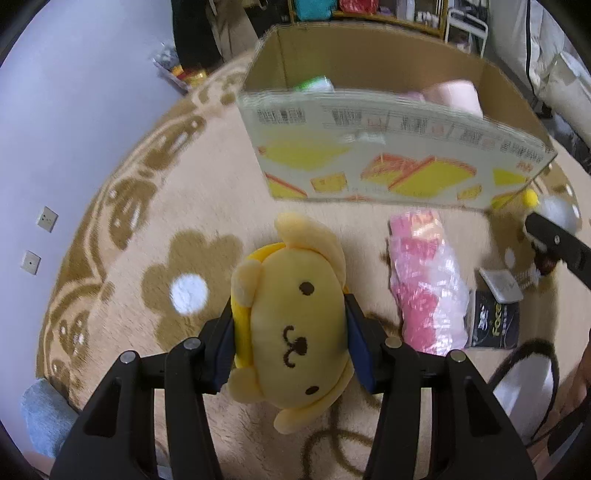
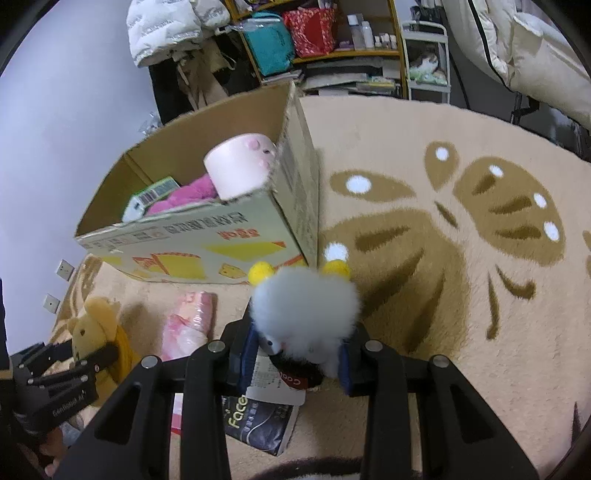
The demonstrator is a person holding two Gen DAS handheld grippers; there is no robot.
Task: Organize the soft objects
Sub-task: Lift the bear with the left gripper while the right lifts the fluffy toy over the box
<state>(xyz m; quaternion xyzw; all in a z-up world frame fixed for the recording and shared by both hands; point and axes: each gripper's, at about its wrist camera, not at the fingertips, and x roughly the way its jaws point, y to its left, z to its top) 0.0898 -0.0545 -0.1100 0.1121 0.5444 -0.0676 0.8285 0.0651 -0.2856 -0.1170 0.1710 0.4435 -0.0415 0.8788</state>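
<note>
Plush toys in both grips right now — the yellow dog plush (image 1: 291, 325) sits squeezed between the blue pads of the left gripper (image 1: 291, 339), face up toward the camera, lifted just clear of the beige rug (image 1: 155, 221). Its fingers (image 1: 356, 341) press into both sides of the head, one ear sticking out ahead, a paw dangling below.

Over on the other side, the right gripper (image 2: 295, 354) is clamped narrow on a fluffy white plush (image 2: 304, 310) with two yellow pom-poms on top — fur bulging out above the fingers (image 2: 247, 354), a dark tag hanging underneath.

Just ahead of both toys stands the open cardboard box (image 2: 192, 247), yellow shapes printed on its near wall. Inside it already: a pale pink cylinder plush (image 2: 240, 166), a magenta plush (image 2: 188, 194) and a green-and-white packet (image 2: 151, 195).

On the rug between the two grippers lies a pink package in clear wrap (image 1: 424, 284), and beside it a dark pouch (image 1: 495, 325) with white lettering. Behind the box, shelves (image 2: 325, 55) stuffed with bags and bottles, and a white puffy jacket (image 2: 166, 26) hanging to the left.
</note>
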